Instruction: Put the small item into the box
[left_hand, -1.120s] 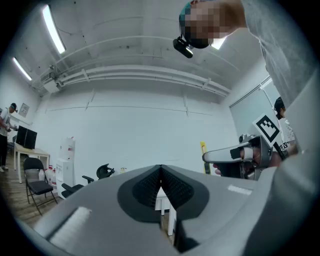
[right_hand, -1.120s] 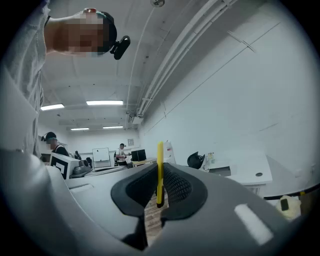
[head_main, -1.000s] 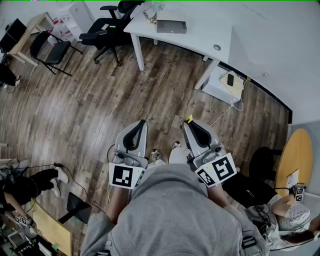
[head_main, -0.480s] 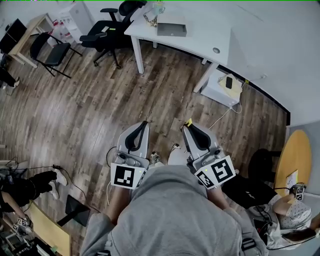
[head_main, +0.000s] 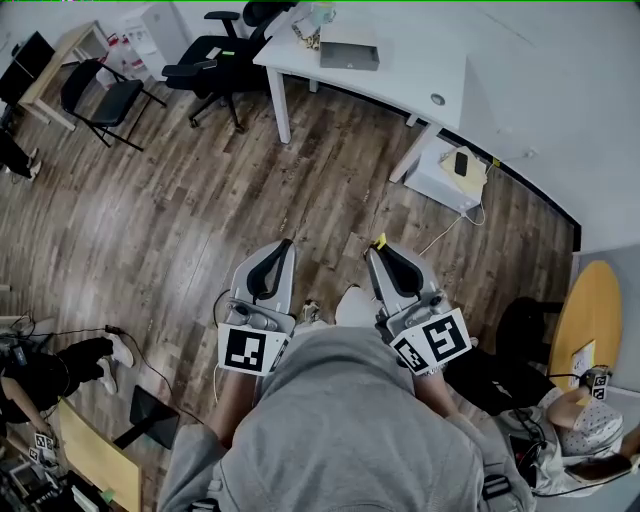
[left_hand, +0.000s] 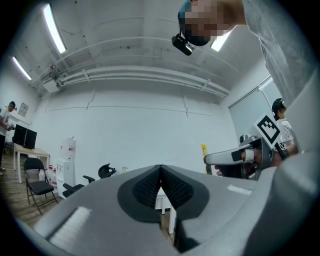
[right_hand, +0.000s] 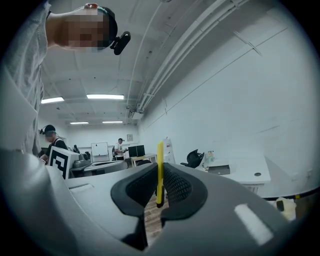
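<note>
I stand on a wooden floor, holding both grippers up in front of my chest. My right gripper (head_main: 377, 245) is shut on a thin yellow item (right_hand: 159, 172), whose yellow tip (head_main: 379, 240) pokes out between the jaws in the head view. My left gripper (head_main: 286, 246) is shut with nothing between its jaws, which meet in the left gripper view (left_hand: 160, 174). A flat grey box (head_main: 349, 55) lies on a white table (head_main: 400, 80) far ahead. The box (right_hand: 220, 170) also shows in the right gripper view.
Black office chairs (head_main: 215, 55) stand left of the table, and a folding chair (head_main: 100, 95) stands further left. A low white unit (head_main: 447, 172) with a phone on it sits beside the table. A round yellow table (head_main: 590, 310) and seated people are at the right and lower left.
Both grippers keep the same pose and the same hold. The head view has shifted slightly, so the table and box sit a little lower and further right in the picture.
</note>
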